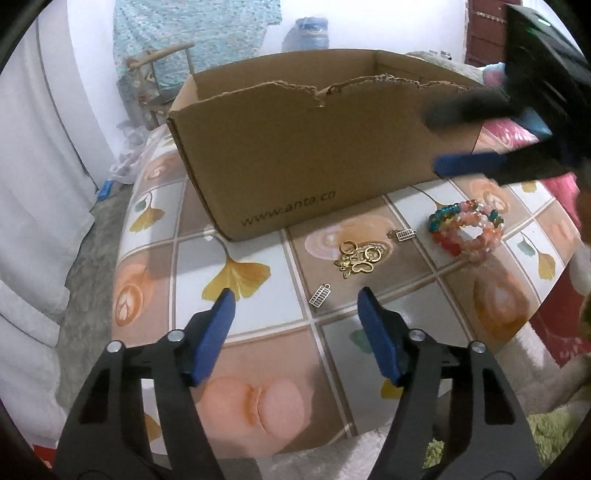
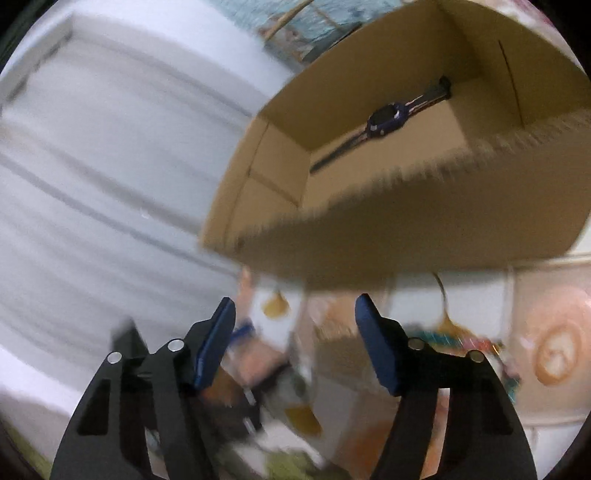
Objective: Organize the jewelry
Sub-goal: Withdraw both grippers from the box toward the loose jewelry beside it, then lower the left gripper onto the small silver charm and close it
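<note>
A brown cardboard box (image 1: 295, 147) stands on the patterned table; a dark blue wristwatch (image 2: 386, 122) lies inside it (image 2: 424, 221). In front of the box lie a heap of gold rings and charms (image 1: 360, 258), two small silver abacus charms (image 1: 320, 295) (image 1: 402, 234), and a pile of coloured bead bracelets (image 1: 467, 230). My left gripper (image 1: 295, 306) is open and empty, low over the table just short of the nearer silver charm. My right gripper (image 2: 295, 314) is open and empty above the box's near wall; it also shows in the left wrist view (image 1: 447, 140).
The table (image 1: 240, 362) has a tiled leaf-and-macaron cover and a rounded front edge. A white curtain (image 1: 37, 184) hangs at the left. A chair (image 1: 155, 81) and a water jug (image 1: 306, 33) stand behind the box. The right wrist view is motion-blurred.
</note>
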